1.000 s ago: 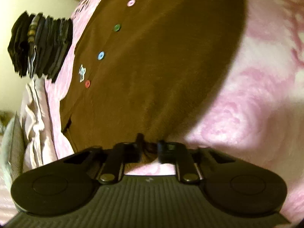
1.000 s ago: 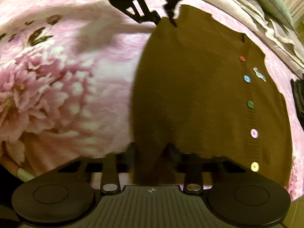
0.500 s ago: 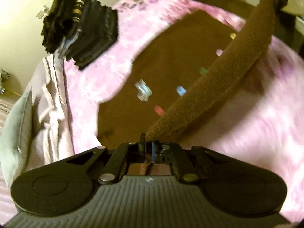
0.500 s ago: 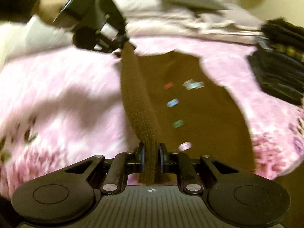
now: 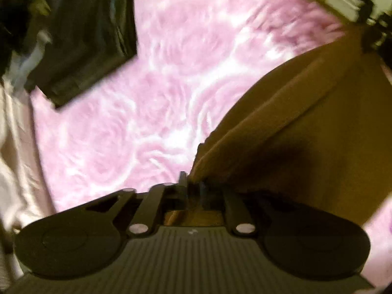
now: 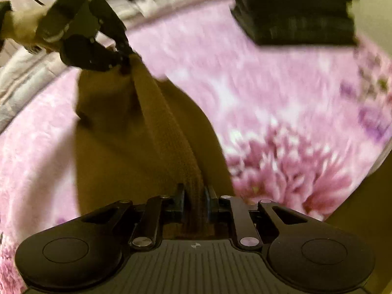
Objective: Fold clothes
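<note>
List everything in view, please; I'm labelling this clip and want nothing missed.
brown cardigan: one, brown knit, on the blanket, one edge lifted between both grippers
floral blanket: one, pink and white, under everything
stack of folded clothes: one, dark, on the blanket beyond the cardigan
pale bedding: crumpled, off-white, along the blanket's edge
left gripper: one, black, jaws opening, cardigan edge between them
right gripper: one, black, shut on the cardigan edge
</note>
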`<state>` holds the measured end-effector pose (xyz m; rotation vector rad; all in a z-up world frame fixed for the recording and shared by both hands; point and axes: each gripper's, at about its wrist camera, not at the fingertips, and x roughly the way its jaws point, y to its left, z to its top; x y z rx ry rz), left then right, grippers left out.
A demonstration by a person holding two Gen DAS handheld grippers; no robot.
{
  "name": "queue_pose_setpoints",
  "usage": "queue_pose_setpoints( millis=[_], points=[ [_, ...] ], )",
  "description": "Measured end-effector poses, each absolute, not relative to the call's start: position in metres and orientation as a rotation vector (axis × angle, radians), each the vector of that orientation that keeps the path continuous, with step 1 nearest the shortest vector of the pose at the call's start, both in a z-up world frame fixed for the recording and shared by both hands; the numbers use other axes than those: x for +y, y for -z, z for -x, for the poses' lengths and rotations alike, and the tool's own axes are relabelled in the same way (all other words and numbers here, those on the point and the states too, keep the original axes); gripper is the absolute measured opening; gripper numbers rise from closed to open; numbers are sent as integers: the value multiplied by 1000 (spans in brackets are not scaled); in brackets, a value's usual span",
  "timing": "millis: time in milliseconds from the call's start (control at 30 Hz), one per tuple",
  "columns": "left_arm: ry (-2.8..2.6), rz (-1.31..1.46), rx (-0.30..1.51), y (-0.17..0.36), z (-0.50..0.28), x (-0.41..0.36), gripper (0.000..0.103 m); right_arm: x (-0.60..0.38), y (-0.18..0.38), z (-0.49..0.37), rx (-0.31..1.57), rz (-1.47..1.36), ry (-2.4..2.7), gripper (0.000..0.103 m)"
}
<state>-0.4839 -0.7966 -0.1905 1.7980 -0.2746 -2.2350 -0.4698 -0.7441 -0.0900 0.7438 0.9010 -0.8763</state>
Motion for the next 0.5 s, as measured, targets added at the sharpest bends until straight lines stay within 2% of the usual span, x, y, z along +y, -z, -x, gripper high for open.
queue_pose_setpoints(
  millis=[67,133,233,367,500],
  points=[
    [2183,-1819,-224,210,490,-808,18,-757,110,484,925,-805,895,25],
    [2167,-1790,-160,215,488,-814,22,-757,111,500,892,-838,927,52],
    [2176,-1706,-35,204,475,-814,26,-752,107,514,839,-908,945,54],
    [2219,-1636,99,193,466,-800,27,-748,102,514,783,-959,948,54],
    [2251,-1617,188,204,464,-794,27,-754,117,505,761,-1020,966,53]
  ],
)
